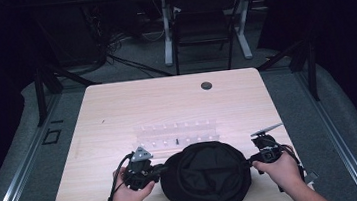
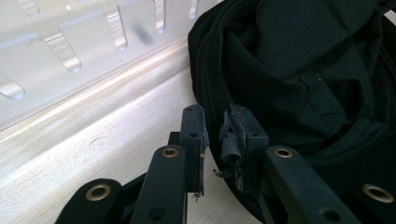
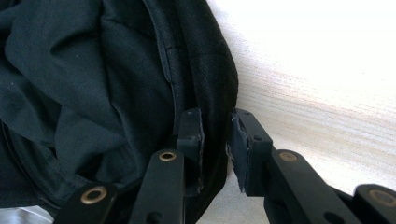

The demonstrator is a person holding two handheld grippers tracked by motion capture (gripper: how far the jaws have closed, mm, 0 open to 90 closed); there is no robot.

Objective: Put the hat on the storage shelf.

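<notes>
On the left of the high view, the person's left hand (image 1: 126, 194) holds the left gripper (image 1: 155, 172) low on the near part of the table (image 1: 117, 112), its tip pointing right at the left edge of a black hat (image 1: 207, 175). A black cable (image 1: 112, 193) trails from it back toward the table's near edge. In the left gripper view its jaws straddle the hat's rim (image 2: 215, 126), one outside and one inside the fabric, but a sliver of gap shows on both sides of the cloth, so I cannot tell whether they are clamped on it or only set around it.

The hat lies upside down at the near middle of the table, between the two grippers, its dark lining (image 1: 209, 170) crumpled and facing up. Just behind it lies a clear rack (image 1: 177, 133) with rows of pegs; the left gripper view shows it close beyond the rim.

On the right, the right hand (image 1: 284, 170) holds the right gripper (image 1: 252, 161) against the hat's right edge. In the right gripper view its jaws stand on either side of the thick rim (image 3: 215, 135), partly apart, the rim between them; a firm grip cannot be told
</notes>
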